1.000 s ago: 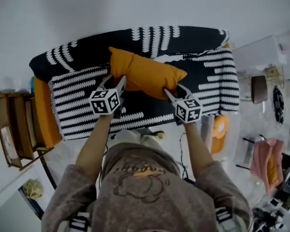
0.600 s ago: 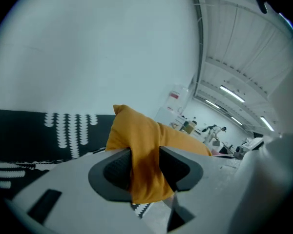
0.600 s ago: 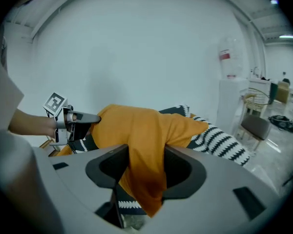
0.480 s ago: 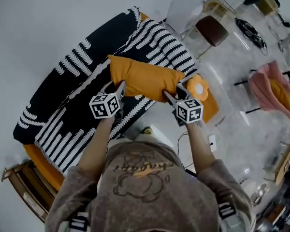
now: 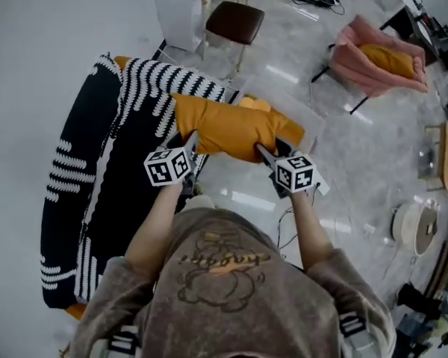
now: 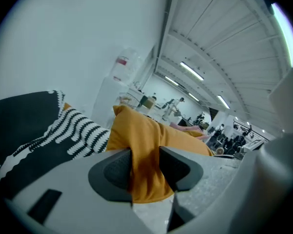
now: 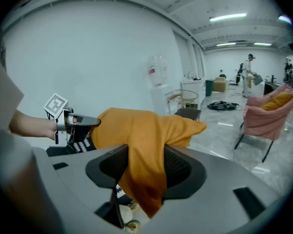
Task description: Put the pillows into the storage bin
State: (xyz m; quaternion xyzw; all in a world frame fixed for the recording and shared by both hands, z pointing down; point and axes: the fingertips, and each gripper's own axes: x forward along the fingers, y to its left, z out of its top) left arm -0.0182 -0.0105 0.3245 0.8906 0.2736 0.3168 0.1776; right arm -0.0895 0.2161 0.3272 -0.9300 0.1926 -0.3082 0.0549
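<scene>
Floor: pale and glossy; it fills the right and far part of the head view.
Sofa: at the left, under a black-and-white striped cover, with orange showing at its far end.
Person: seen from above, in a brown top, with both forearms stretched forward.
Chair: pink, far right, well apart from the sofa; a second orange cushion lies on its seat.
Pillow: orange, held off the floor between the two grippers, just right of the sofa's far end; its long side runs left to right.
Bin: clear and hard to make out, on the floor under the pillow's far right part; something orange shows inside.
Stool: brown seat, far beyond the pillow, near the white wall.
Left gripper: at the pillow's near left corner, its marker cube facing up.
Right gripper: at the pillow's near right corner.
Left jaws: partly closed, both pads pressed on a pinched fold of orange cloth.
Right jaws: partly closed, clamped on a bunched fold that hangs down between the pads.
</scene>
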